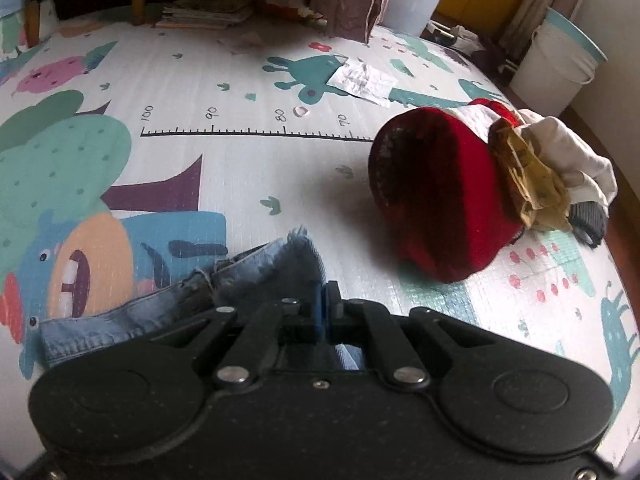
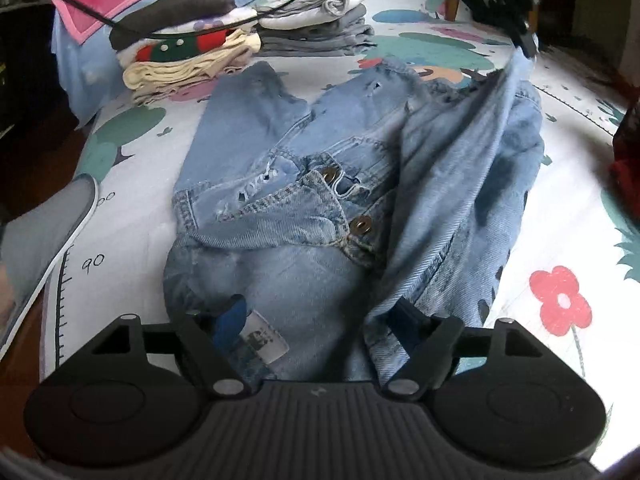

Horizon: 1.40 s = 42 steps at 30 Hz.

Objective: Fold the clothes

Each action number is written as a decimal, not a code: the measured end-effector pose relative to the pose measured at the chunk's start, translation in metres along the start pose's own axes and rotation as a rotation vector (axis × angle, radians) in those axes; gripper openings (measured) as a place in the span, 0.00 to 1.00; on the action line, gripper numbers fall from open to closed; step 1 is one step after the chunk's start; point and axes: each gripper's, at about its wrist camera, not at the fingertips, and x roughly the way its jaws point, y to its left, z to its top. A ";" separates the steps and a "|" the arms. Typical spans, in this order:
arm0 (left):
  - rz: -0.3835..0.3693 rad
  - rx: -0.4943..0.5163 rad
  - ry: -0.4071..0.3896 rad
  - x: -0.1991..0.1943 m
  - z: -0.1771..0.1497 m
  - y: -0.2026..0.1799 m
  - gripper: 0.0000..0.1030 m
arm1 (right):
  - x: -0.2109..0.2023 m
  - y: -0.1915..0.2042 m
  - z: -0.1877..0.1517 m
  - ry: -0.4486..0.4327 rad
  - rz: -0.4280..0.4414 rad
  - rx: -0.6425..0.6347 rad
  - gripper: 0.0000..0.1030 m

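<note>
Left wrist view showed the left gripper (image 1: pixel 325 300) with its blue pads pressed together on the frayed hem of the pale blue denim garment (image 1: pixel 256 276), a fringe of threads standing up just past the fingertips. The denim trailed away to the near left over the cartoon-printed play mat (image 1: pixel 224 80). Off to the right, well apart, lay a red knitted bag (image 1: pixel 436 204) with cream and tan cloth bunched at its far side; two white plastic buckets (image 1: pixel 556 64) stood beyond the mat's far edge.

Right wrist view showed the right gripper (image 2: pixel 320 316) with its jaws standing wide, the near edge of the denim lying between them but not pinched. The garment spread across the mat's middle, its right part drawn up in a taut ridge towards the far right corner, where the left gripper held it. Stacks of folded clothes (image 2: pixel 192 60) sat at the far left.

To fold well, I judged the right jaws should close on the near edge before the raised hem is carried across, so the cloth stays flat and square.
</note>
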 end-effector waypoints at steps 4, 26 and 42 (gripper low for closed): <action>0.019 -0.021 -0.007 0.009 0.004 0.005 0.00 | -0.013 -0.010 0.000 -0.068 -0.034 0.086 0.69; 0.096 -0.007 0.027 0.049 0.007 -0.012 0.00 | -0.018 -0.018 -0.018 -0.062 0.036 0.306 0.76; -0.059 -0.037 0.015 0.047 0.015 0.023 0.17 | -0.039 -0.024 -0.026 -0.096 0.021 0.353 0.73</action>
